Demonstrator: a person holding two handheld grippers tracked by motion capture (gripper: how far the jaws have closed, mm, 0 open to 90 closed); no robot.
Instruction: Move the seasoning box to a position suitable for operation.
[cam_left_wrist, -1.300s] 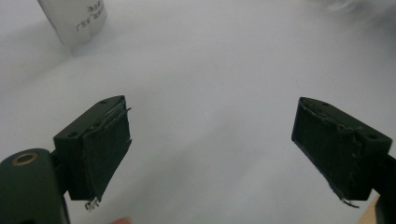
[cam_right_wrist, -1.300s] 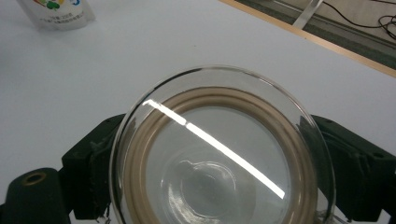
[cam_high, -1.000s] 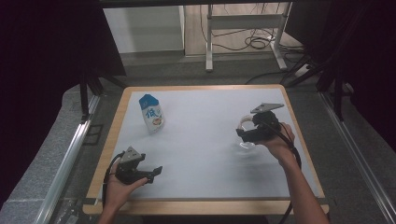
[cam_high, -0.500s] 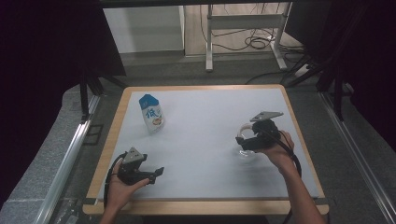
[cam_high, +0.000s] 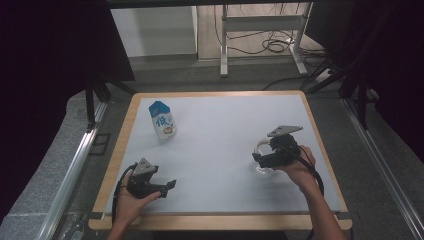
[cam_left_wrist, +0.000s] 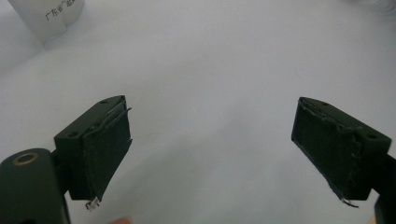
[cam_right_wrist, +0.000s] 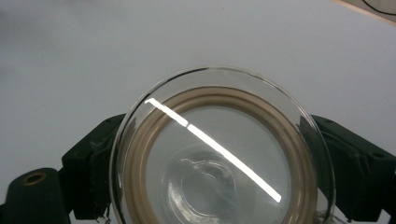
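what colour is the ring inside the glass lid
Beige or tan, a seal ring just inside the clear glass lid; clearest in the right gripper view.

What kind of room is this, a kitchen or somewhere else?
Probably a lab or test workshop, not a kitchen. A wood-edged table with a white top stands between black curtains, loose cables lie on the floor behind it, and a person's hands work black two-jaw grippers on a clear glass lid.
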